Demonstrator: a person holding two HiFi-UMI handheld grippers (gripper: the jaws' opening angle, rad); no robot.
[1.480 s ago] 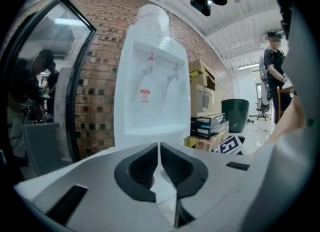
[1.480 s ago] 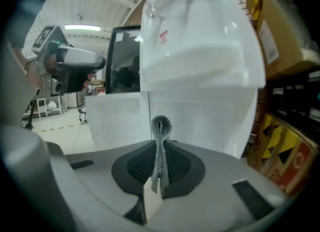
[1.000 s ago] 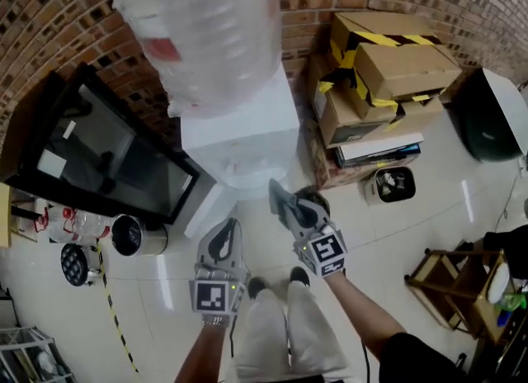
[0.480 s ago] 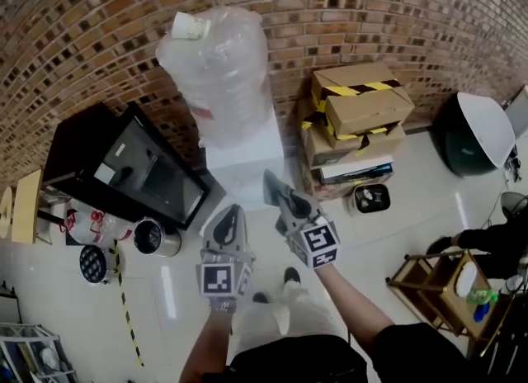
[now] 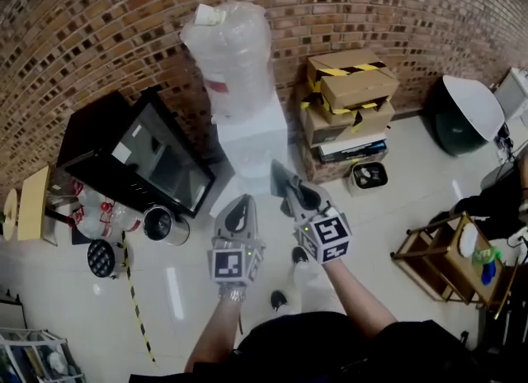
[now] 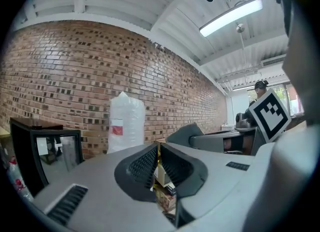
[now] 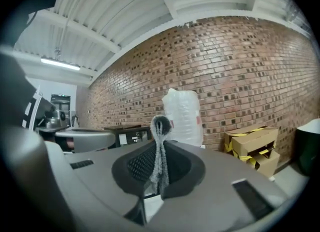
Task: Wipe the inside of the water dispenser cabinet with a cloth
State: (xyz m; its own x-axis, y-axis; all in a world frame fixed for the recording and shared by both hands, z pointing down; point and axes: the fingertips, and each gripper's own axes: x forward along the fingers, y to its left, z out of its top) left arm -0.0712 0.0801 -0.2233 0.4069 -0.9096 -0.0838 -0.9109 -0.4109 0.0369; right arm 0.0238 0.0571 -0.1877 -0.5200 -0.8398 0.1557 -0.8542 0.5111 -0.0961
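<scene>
The white water dispenser [image 5: 250, 144] stands against the brick wall with a plastic-wrapped bottle [image 5: 228, 58] on top. A white panel [image 5: 221, 198] angles out from its base, likely its cabinet door. My right gripper [image 5: 285, 182] hovers in front of the dispenser, shut on a grey cloth [image 7: 160, 152] that loops up above the jaws. My left gripper [image 5: 240, 212] is beside it, lower and to the left, with its jaws together and nothing between them. The bottle [image 6: 126, 121] shows ahead in the left gripper view. The cabinet's inside is hidden.
A black glass-fronted unit [image 5: 144, 163] stands left of the dispenser, with a metal pot [image 5: 162, 224] on the floor near it. Stacked cardboard boxes [image 5: 351, 96] sit to the right. Further right are a dark bin [image 5: 459, 114] and a wooden stool [image 5: 439, 257]. Yellow-black tape [image 5: 134, 311] crosses the tiles.
The head view has pulled back and up, so the dispenser looks smaller and farther off. Both grippers keep their places in front of it, the right still holding the cloth.
</scene>
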